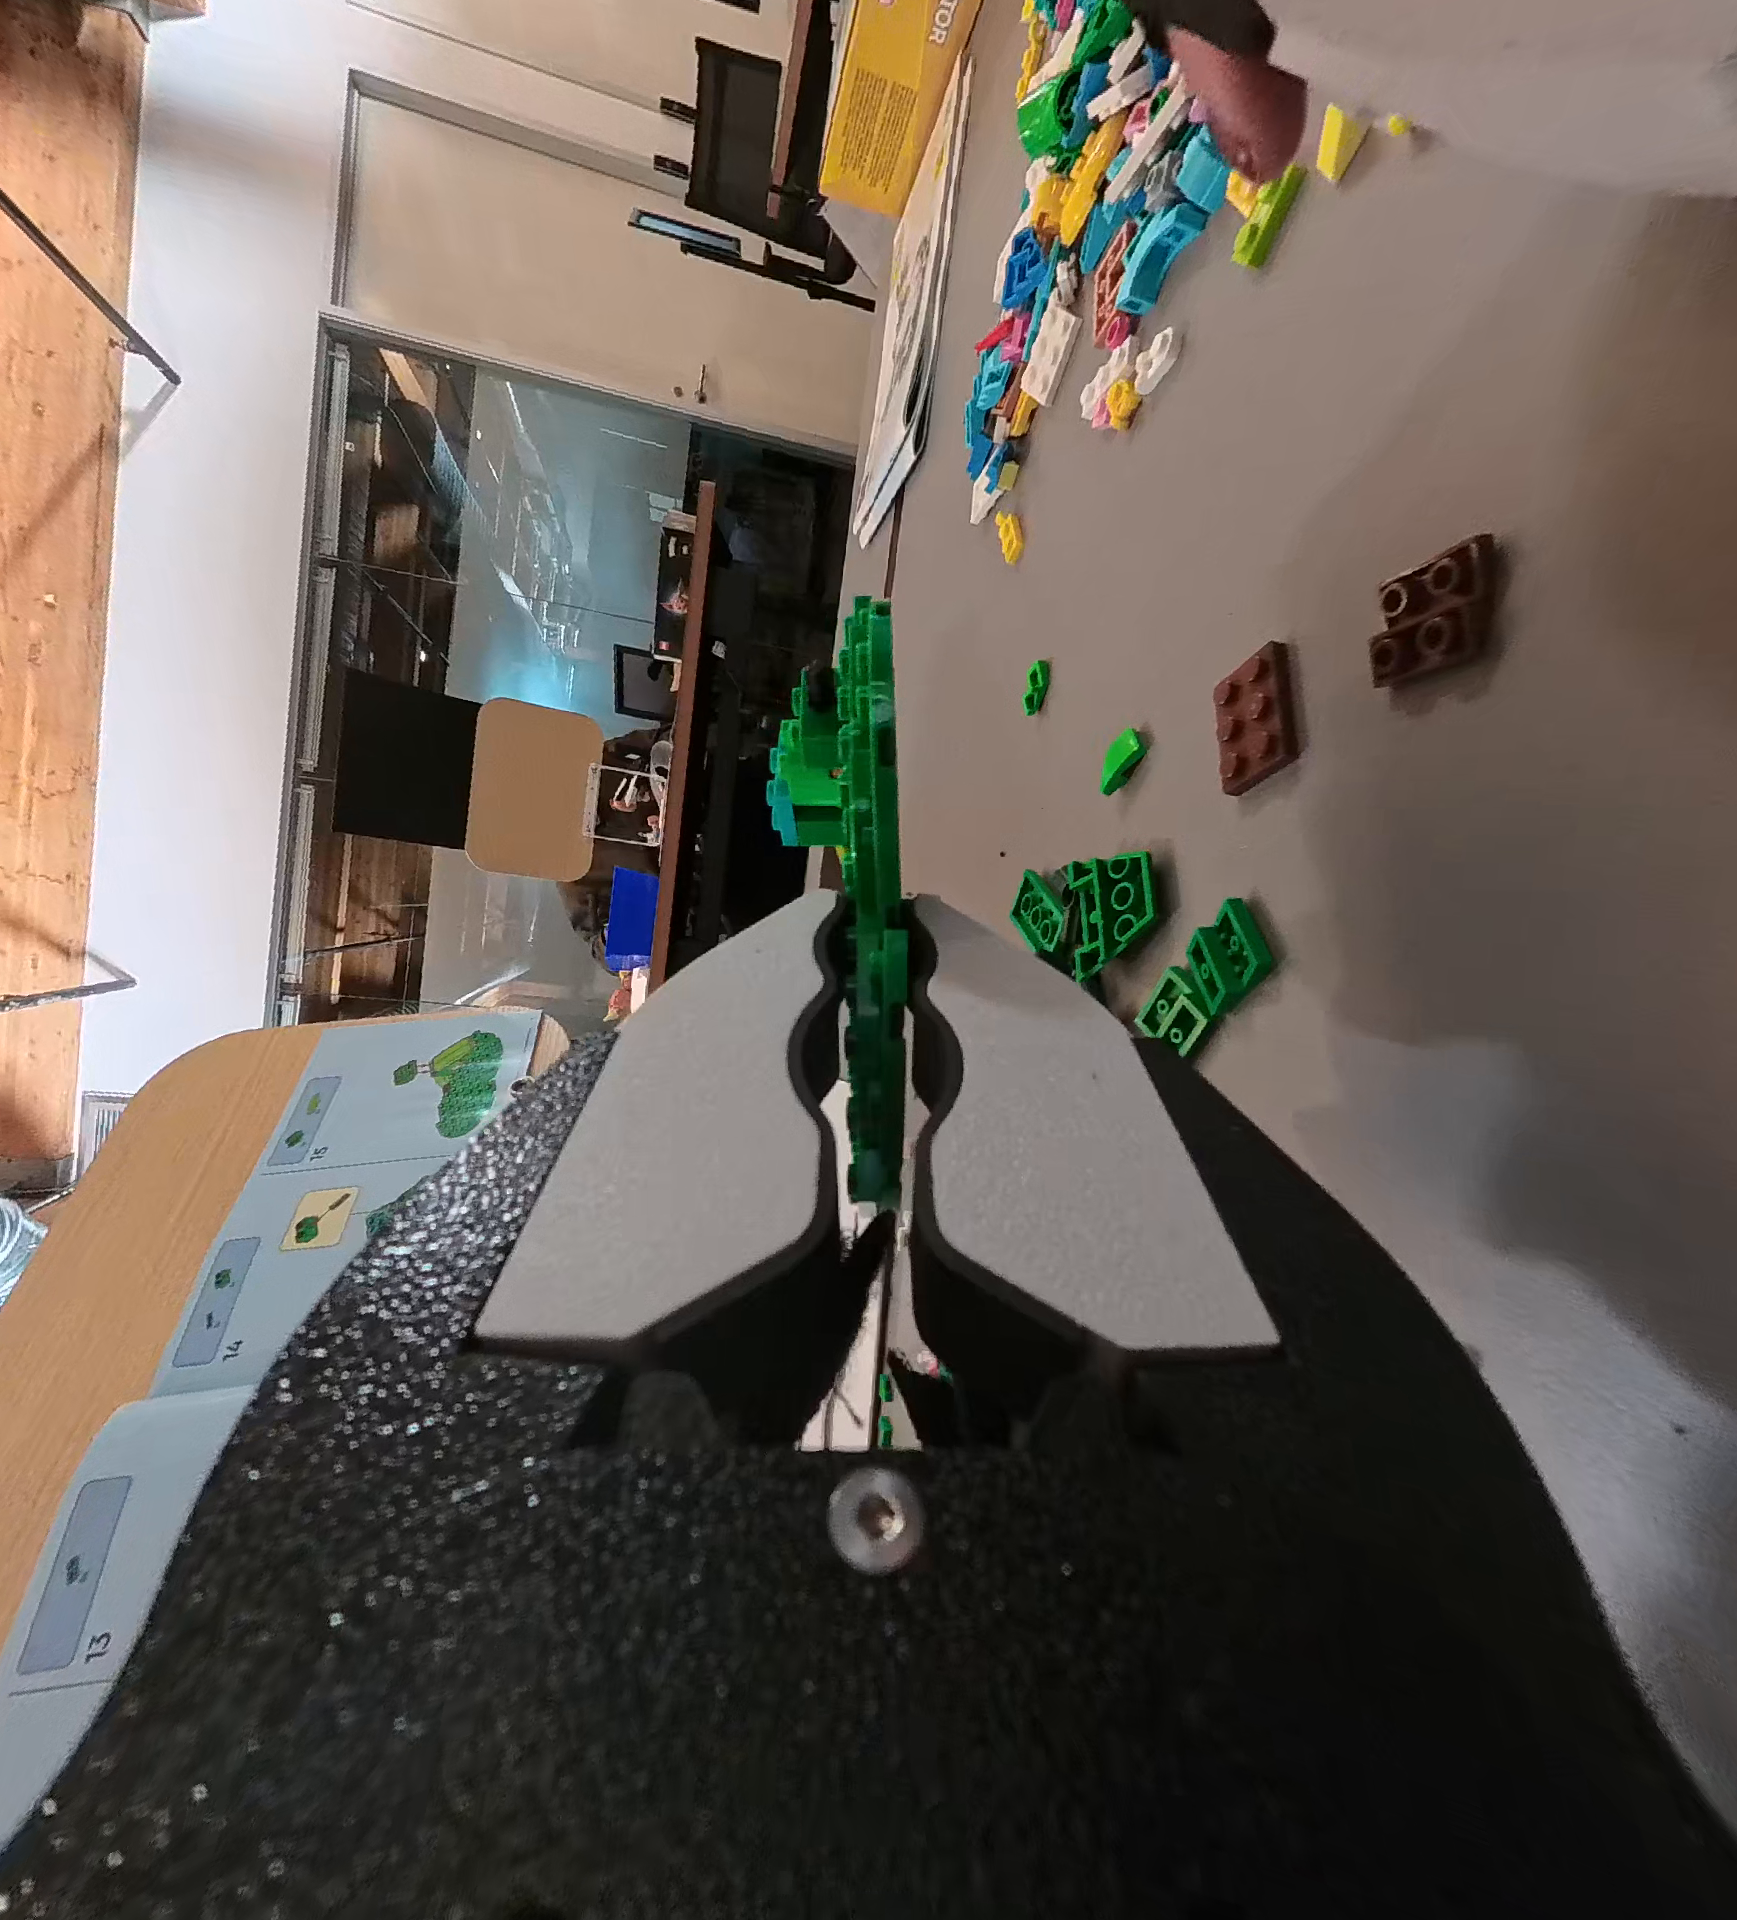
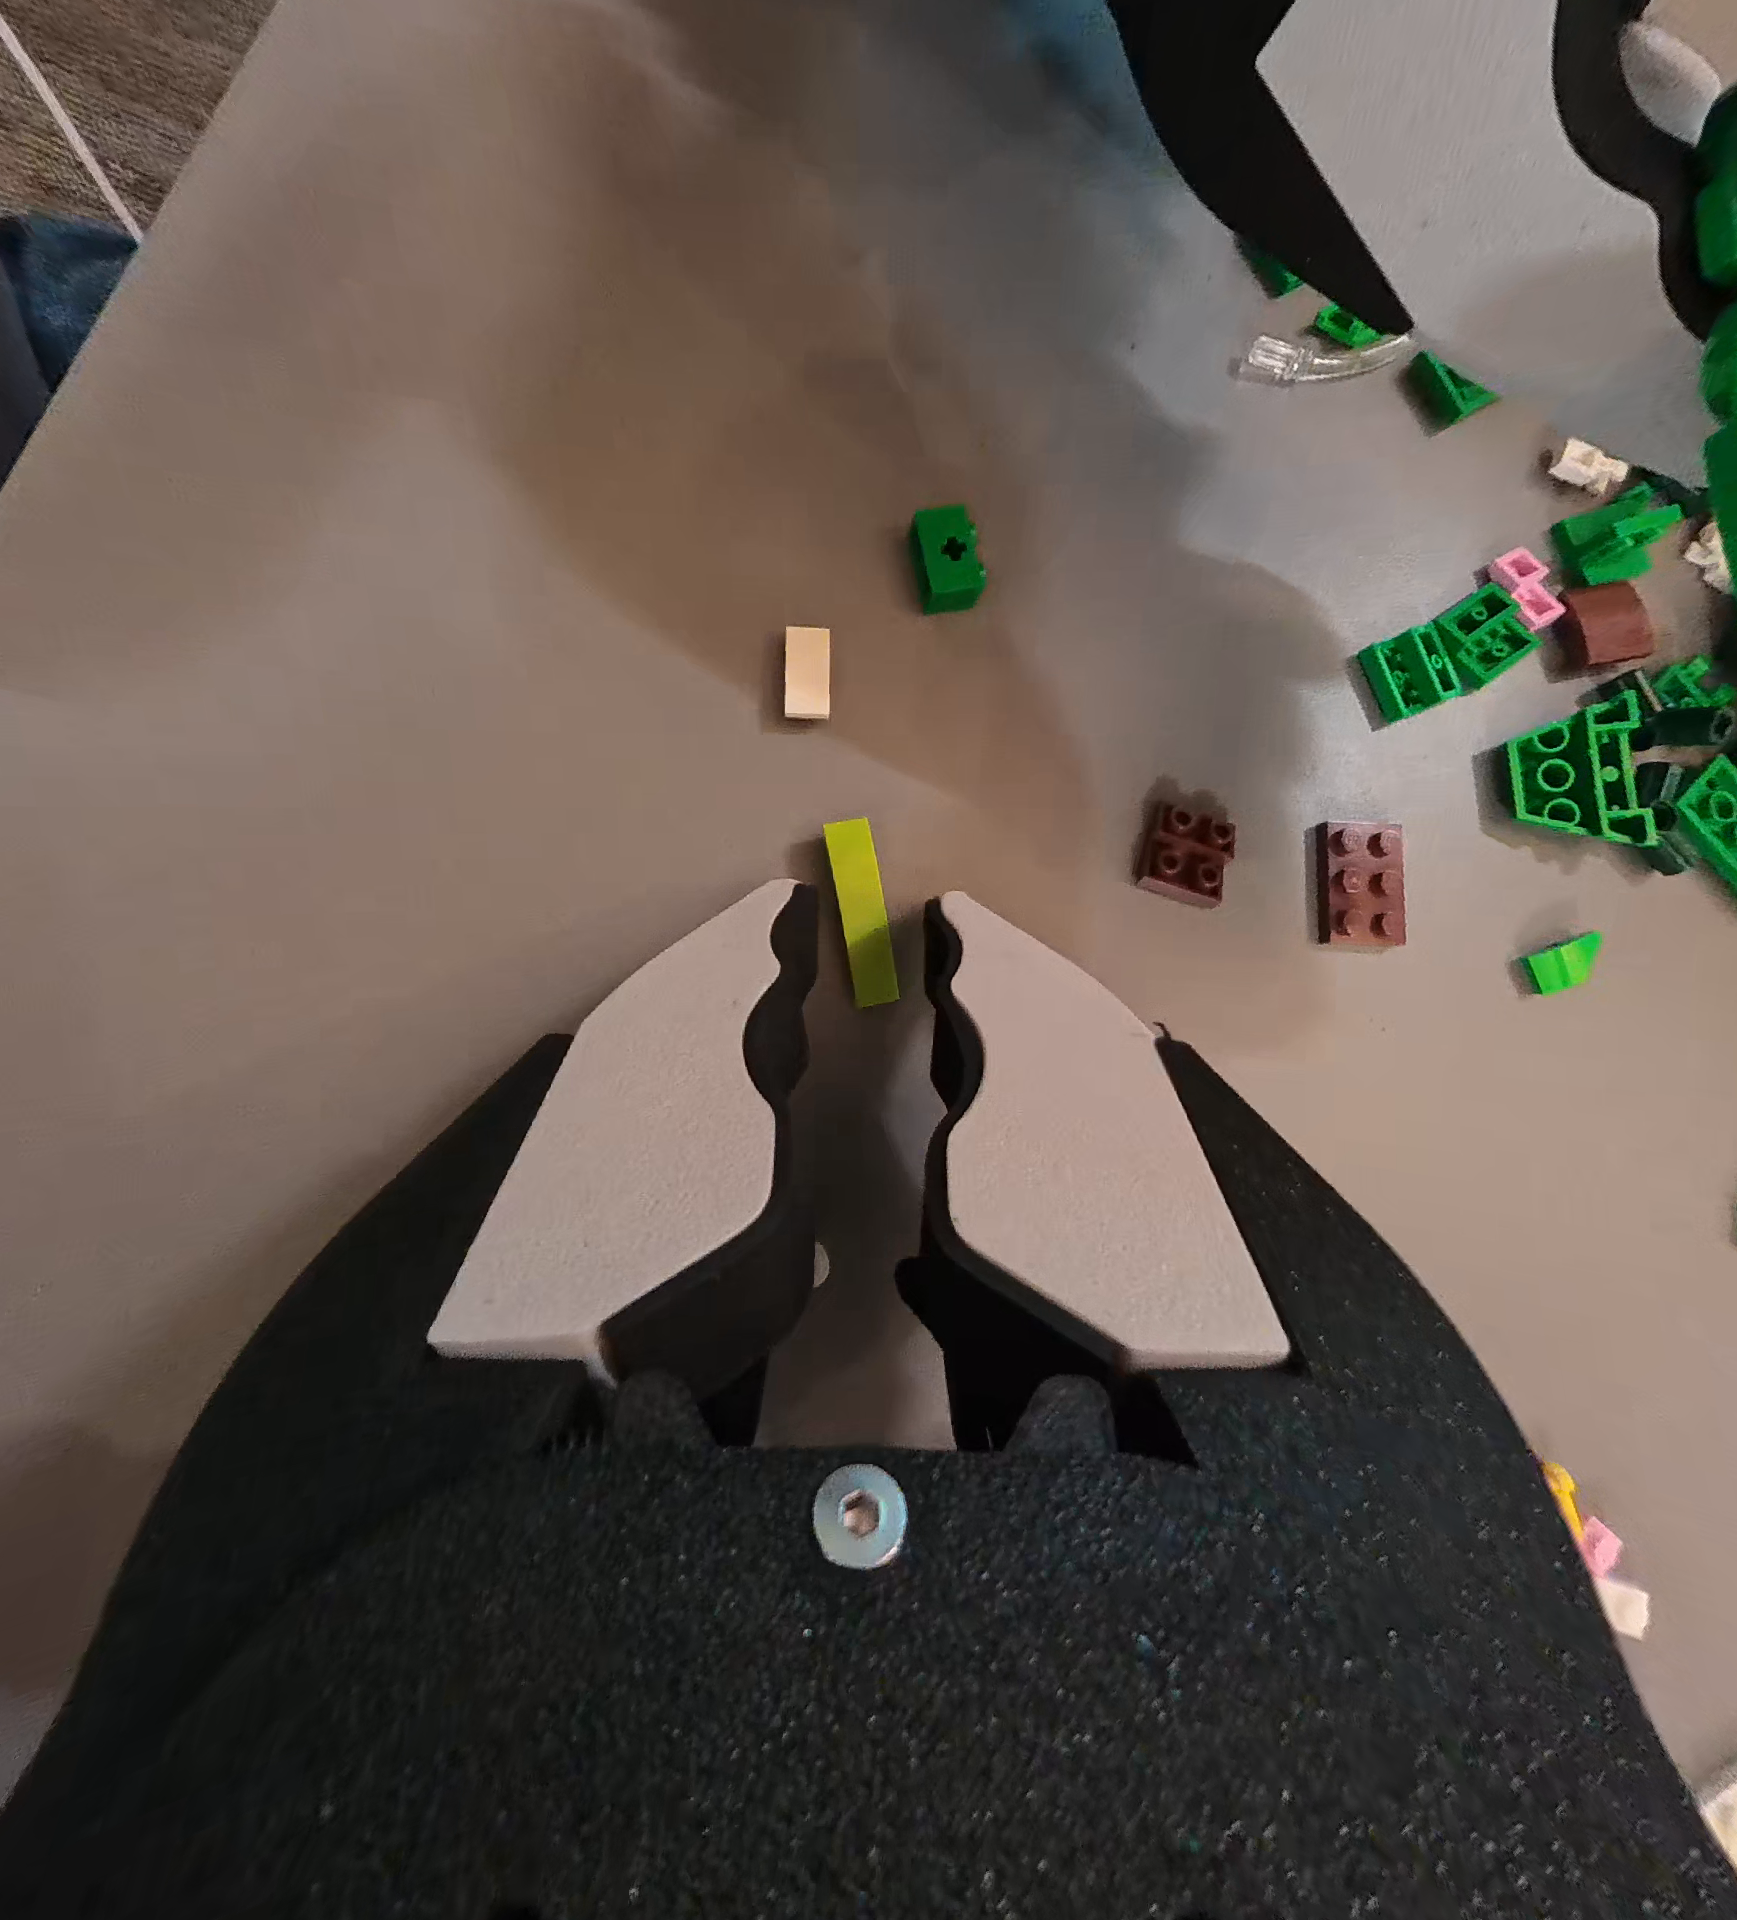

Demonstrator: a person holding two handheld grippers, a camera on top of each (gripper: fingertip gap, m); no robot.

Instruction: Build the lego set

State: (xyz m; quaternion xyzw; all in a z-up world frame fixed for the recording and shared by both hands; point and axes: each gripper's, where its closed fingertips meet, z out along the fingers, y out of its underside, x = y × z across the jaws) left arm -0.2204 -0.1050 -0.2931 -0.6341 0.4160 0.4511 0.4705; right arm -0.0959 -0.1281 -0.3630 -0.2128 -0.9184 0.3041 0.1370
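Two views cover the build. Through the left wrist view, turned sideways, the left gripper is clamped on the green lego assembly, which stands edge-on at frame centre. Loose green bricks lie just right of it on the grey table, two brown plates sit farther right, and a mixed pile of coloured bricks fills the upper right beside a yellow box. An instruction booklet shows at lower left.

Through the right wrist view, the right gripper has its fingers apart around a lime-green tile lying on the table at centre. A tan tile and a green brick lie above it.
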